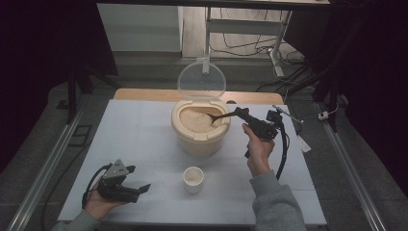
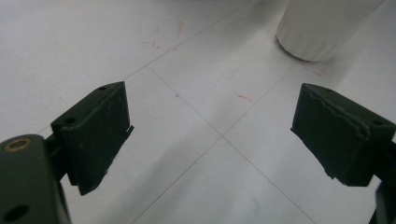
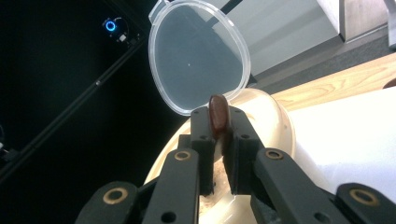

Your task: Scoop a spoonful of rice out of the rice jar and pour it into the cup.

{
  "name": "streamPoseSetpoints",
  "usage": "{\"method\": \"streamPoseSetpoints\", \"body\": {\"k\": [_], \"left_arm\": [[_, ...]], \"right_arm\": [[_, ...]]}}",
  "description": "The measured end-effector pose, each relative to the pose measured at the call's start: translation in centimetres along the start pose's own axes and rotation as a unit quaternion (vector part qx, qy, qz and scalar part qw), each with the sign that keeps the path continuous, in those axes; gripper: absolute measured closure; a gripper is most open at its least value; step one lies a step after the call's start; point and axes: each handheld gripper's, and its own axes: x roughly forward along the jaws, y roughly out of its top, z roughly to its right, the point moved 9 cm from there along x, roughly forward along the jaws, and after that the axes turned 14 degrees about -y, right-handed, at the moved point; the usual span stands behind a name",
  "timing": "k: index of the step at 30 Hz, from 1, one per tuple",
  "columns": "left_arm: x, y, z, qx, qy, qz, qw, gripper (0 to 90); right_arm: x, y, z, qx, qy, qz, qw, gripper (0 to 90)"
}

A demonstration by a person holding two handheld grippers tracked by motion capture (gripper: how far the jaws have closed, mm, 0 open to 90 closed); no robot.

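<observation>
Our right gripper (image 1: 239, 113) clamps the brown spoon (image 3: 218, 113) by its handle, bowl dipped in the rice bucket (image 1: 200, 136) at twelve o'clock (lid up) — likely to scoop. Our left gripper (image 1: 143, 187), at seven o'clock, rests wide open and empty beside the white cup (image 1: 193, 179) — presumably waiting.

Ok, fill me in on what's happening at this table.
A person works with a gripper in each hand. The right gripper is shut on a brown spoon whose bowl sits in the grain inside a cream container, its clear lid flipped up. A small white cup stands in front of the container. The left gripper rests open on the table, holding nothing.
</observation>
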Motion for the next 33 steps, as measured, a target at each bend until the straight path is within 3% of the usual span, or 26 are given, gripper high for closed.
{"method": "streamPoseSetpoints", "body": {"k": [14,25,33], "left_arm": [[0.05,0.00,0.01,0.002,0.002,-0.002,1.0000,11.4],[0.16,0.03,0.07,0.003,0.003,-0.003,1.0000,11.4],[0.15,0.04,0.03,0.004,0.004,-0.004,1.0000,11.5]], "right_arm": [[-0.30,0.56,0.55,0.061,0.011,-0.013,0.9980,82.9],[-0.95,0.78,0.45,0.065,0.026,-0.020,0.9973,82.9],[-0.90,0.85,0.24,0.086,0.034,-0.027,0.9954,82.9]]}}
